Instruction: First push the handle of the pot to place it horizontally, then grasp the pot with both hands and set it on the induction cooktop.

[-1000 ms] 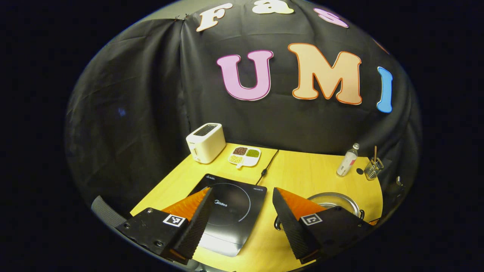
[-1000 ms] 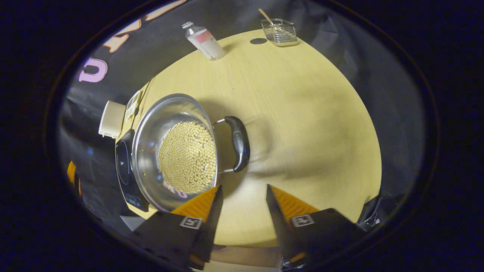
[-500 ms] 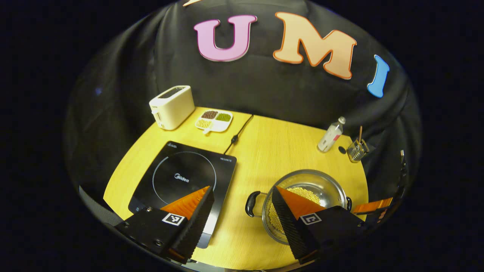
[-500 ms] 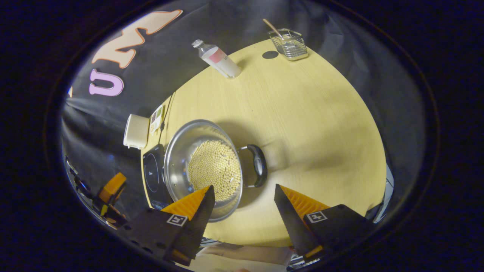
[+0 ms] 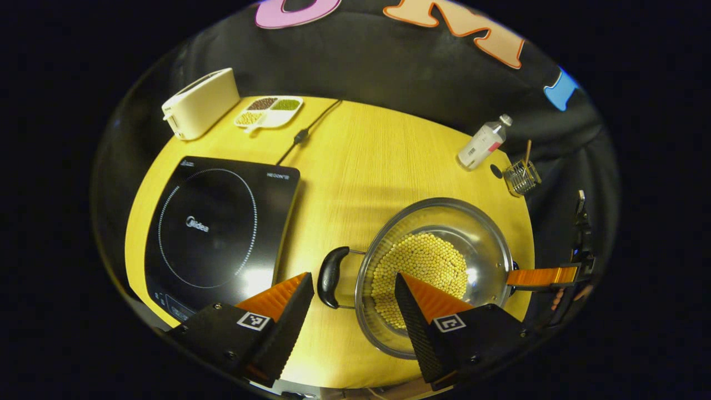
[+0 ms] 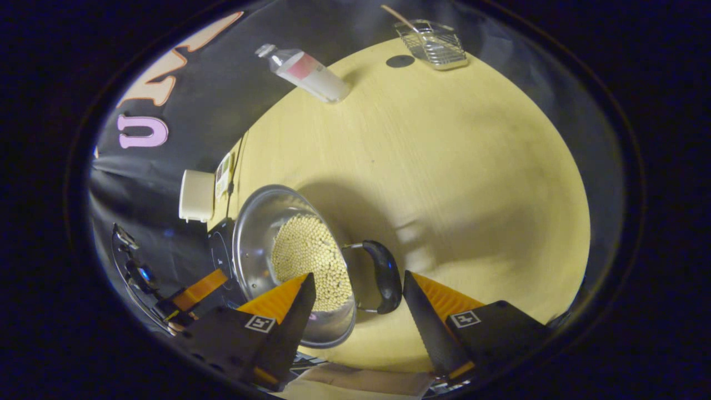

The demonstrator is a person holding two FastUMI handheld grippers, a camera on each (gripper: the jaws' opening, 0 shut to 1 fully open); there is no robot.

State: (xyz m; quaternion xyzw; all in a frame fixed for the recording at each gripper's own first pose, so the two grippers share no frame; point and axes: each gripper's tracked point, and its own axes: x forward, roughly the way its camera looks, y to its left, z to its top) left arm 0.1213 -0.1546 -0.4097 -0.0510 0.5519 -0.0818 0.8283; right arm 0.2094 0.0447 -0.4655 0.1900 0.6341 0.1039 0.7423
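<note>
**Pot full of beans, both grippers lined up on the handles**

The pot [image 5: 433,272] sits on the yellow surface [image 5: 361,166] at lower right of the left gripper view, with the induction cooktop [image 5: 216,222] just beside it at left. It's steel with a layer of small pale beans [image 5: 422,272] across the bottom, so it'll probably feel heavy-ish and stiff, and the polished wall looks slippery. The beans could shift or spill if it tips.

The best places to grab look like the two black loop handles: the left handle [image 5: 331,276] and the right handle [image 6: 385,274]. The left hand-held gripper [image 5: 350,291] is spread wide, with the left handle sitting between its fingers but not pinched. The right hand-held gripper [image 6: 358,291] is also spread, straddling the right handle at the bottom of its view, apparently not yet touching it.
</note>
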